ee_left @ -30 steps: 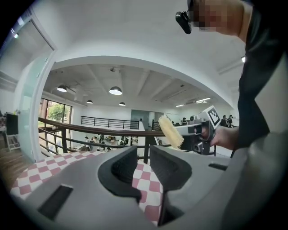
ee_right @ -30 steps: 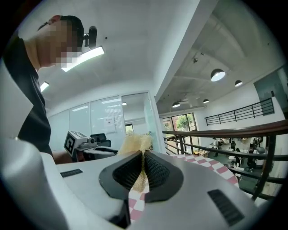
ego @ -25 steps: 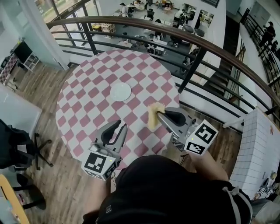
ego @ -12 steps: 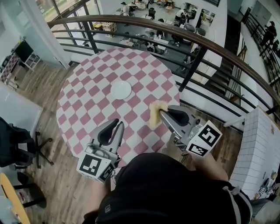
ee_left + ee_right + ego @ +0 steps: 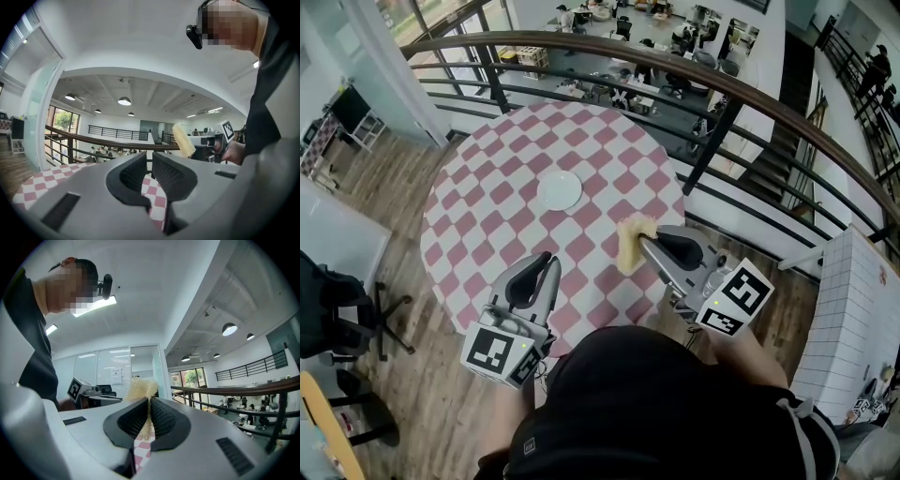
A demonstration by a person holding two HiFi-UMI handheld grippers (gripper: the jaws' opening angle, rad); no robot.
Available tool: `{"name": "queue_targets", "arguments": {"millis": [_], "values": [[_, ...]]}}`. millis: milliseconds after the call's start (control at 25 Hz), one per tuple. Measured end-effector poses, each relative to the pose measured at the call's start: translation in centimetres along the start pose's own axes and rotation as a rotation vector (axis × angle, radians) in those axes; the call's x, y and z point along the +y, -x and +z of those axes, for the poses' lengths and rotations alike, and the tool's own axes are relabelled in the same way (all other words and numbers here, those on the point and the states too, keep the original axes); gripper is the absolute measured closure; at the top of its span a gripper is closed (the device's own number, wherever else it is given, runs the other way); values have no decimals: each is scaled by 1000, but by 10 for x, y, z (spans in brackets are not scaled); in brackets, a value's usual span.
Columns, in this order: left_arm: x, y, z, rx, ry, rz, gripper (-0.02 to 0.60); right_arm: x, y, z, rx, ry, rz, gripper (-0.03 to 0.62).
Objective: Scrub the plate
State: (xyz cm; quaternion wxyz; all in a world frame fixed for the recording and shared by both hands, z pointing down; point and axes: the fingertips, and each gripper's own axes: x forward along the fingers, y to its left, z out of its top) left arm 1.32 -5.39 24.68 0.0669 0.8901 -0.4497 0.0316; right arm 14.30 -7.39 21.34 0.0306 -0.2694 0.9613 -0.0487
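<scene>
Head view footage is filled by a round desk (image 5: 487, 187) covered in a red-and-white checked cloth, with a dark curved railing (image 5: 722, 94) seen behind it. The white plate (image 5: 559, 191) is set flat near the middle of the desk, bare, and is touched by nothing. Both tools are held over the near edge of the desk, well apart from the plate.

The left hand-held gripper (image 5: 551, 262) is held over the near left part of the cloth. Its jaws have just been closing, and only a narrow slit is left between the ribbed pads. Nothing is caught in that slit; only checked cloth is seen through it in the left gripper view.

The right hand-held gripper (image 5: 642, 243) is pointed toward the desk from the near right. A yellow sponge (image 5: 632, 246) is pinched between its pads, and the sponge is squeezed thin where it is gripped. Its frayed upper part is seen standing above the jaw tips in the right gripper view.
</scene>
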Motion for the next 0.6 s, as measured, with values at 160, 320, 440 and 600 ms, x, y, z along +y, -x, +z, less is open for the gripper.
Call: {"name": "queue_targets", "arguments": {"millis": [160,320,440,600], "values": [[0,2,0,-4,2,-5,538,2,-1,-2,2,-5,-4,566],[0,3,0,-4,5,-11,540,5,-1,-2,6,-10,-7,566],[-1,4,0,-4,4,-14,540,5,-1,-4,6,-17,-10,566],[-2,4,0,-5,1,-21,540,6,-1,-6,9,-19,-13,566]]}}
